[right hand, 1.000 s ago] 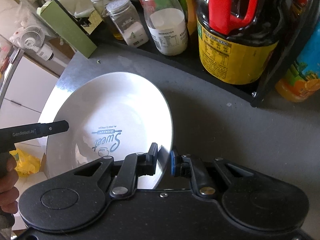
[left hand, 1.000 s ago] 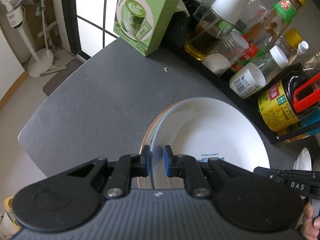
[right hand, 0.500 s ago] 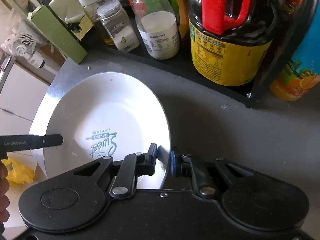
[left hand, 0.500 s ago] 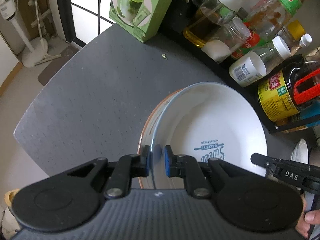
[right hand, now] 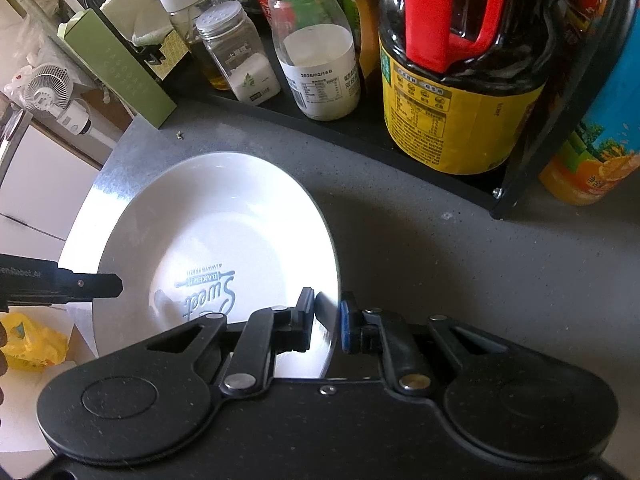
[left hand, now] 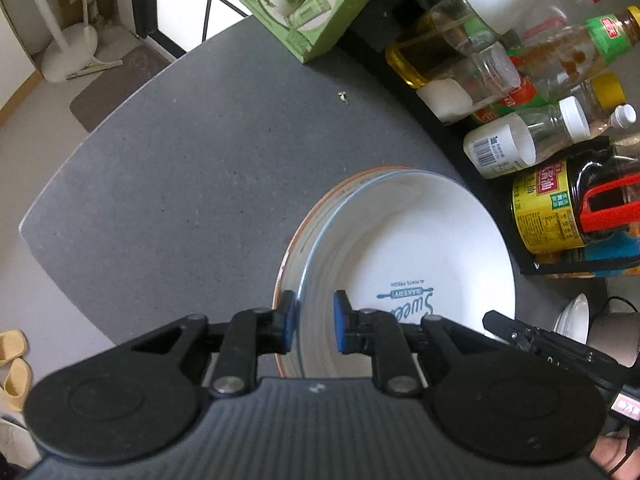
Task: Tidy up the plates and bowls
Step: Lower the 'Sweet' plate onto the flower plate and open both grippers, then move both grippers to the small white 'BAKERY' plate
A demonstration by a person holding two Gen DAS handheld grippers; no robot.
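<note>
A white plate with blue "Sweet Bakery" print (left hand: 420, 256) lies on top of an orange-rimmed plate (left hand: 316, 216) on the grey counter (left hand: 180, 184). My left gripper (left hand: 314, 326) is open, its pads on either side of the white plate's near-left rim with a gap. My right gripper (right hand: 326, 324) is shut on the white plate (right hand: 224, 236) at its right rim. Each gripper's tip shows in the other's view, the right one in the left wrist view (left hand: 516, 330) and the left one in the right wrist view (right hand: 80, 284).
A black rack (right hand: 504, 196) of bottles and jars runs along the counter's far edge, with a large soy bottle (right hand: 460, 92) close to the plate. A green box (left hand: 316, 4) stands at the back. More white dishes (left hand: 572, 320) stand at right. The counter edge drops to the floor on the left.
The plates moved down onto the counter, a little away from the rack. My left gripper's jaws opened off the rim. The right gripper stays shut on the white plate.
</note>
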